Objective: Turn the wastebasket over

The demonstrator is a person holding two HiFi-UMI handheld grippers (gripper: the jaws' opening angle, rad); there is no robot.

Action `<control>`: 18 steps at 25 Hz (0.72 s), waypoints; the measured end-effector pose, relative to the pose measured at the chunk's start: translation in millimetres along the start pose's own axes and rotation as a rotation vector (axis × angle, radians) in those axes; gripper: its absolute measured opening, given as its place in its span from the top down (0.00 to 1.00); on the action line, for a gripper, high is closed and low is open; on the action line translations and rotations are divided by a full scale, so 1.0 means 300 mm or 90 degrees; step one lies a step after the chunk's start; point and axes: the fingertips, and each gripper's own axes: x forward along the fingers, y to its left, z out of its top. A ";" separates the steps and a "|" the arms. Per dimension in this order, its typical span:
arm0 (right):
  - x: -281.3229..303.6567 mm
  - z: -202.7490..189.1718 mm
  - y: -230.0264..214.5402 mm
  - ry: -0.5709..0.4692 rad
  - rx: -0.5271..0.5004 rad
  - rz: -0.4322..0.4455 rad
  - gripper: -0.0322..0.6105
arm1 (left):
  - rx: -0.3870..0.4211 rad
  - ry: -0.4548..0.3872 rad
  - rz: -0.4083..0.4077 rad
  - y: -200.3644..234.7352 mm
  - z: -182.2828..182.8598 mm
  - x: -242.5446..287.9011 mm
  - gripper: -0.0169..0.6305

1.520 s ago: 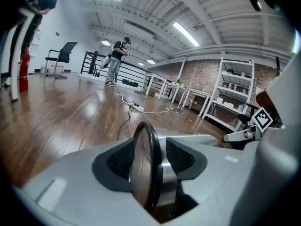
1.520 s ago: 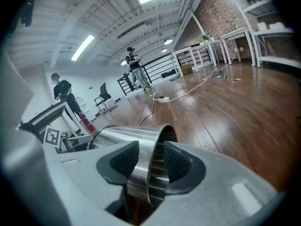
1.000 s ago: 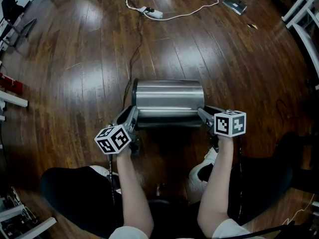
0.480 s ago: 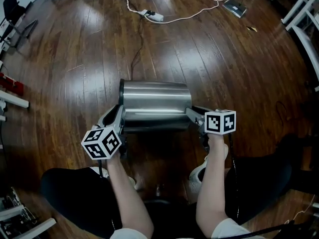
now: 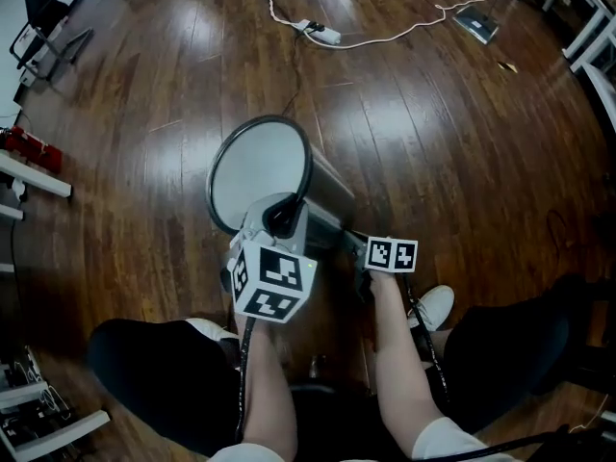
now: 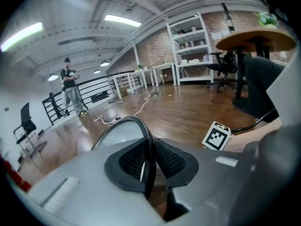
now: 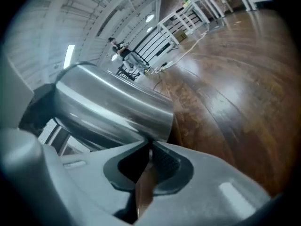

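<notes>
The steel wastebasket (image 5: 329, 218) is tilted, its black-ringed round end (image 5: 260, 169) raised and facing up and left, its other end low by my knees. My left gripper (image 5: 280, 216) is shut on the black ring (image 6: 142, 132), and in the left gripper view both pads press on it where my left gripper (image 6: 149, 160) shows. My right gripper (image 5: 359, 259) is at the low end. Its jaws are closing, nearly together, and the wastebasket (image 7: 113, 111) has its thin bottom edge pinched at the tips of my right gripper (image 7: 149, 152).
A white power strip (image 5: 323, 35) with its cable lies on the wooden floor beyond the basket. A flat grey device (image 5: 478, 24) lies at the far right, white furniture legs (image 5: 589, 38) beside it. A black chair (image 5: 45, 22) stands far left. My shoe (image 5: 433, 306) is close to the right gripper.
The basket lay crosswise on its side; now its ringed end has swung up and towards me. My left gripper rose and rolled with the ring. My right gripper sank and its jaws narrowed.
</notes>
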 end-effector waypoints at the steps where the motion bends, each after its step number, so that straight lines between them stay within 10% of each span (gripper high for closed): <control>1: 0.017 -0.036 -0.026 -0.003 0.027 -0.008 0.93 | 0.042 0.013 -0.018 -0.059 0.001 0.025 0.86; 9: -0.017 -0.073 -0.178 -0.048 0.108 -0.059 0.87 | 0.282 0.072 -0.040 -0.337 -0.100 0.166 0.85; 14: -0.103 0.063 -0.170 -0.101 0.044 -0.071 0.84 | 0.226 0.031 -0.030 -0.328 -0.079 0.160 0.80; 18: -0.237 0.240 -0.079 -0.176 -0.085 -0.075 0.84 | 0.033 -0.088 -0.022 -0.263 -0.003 0.088 0.73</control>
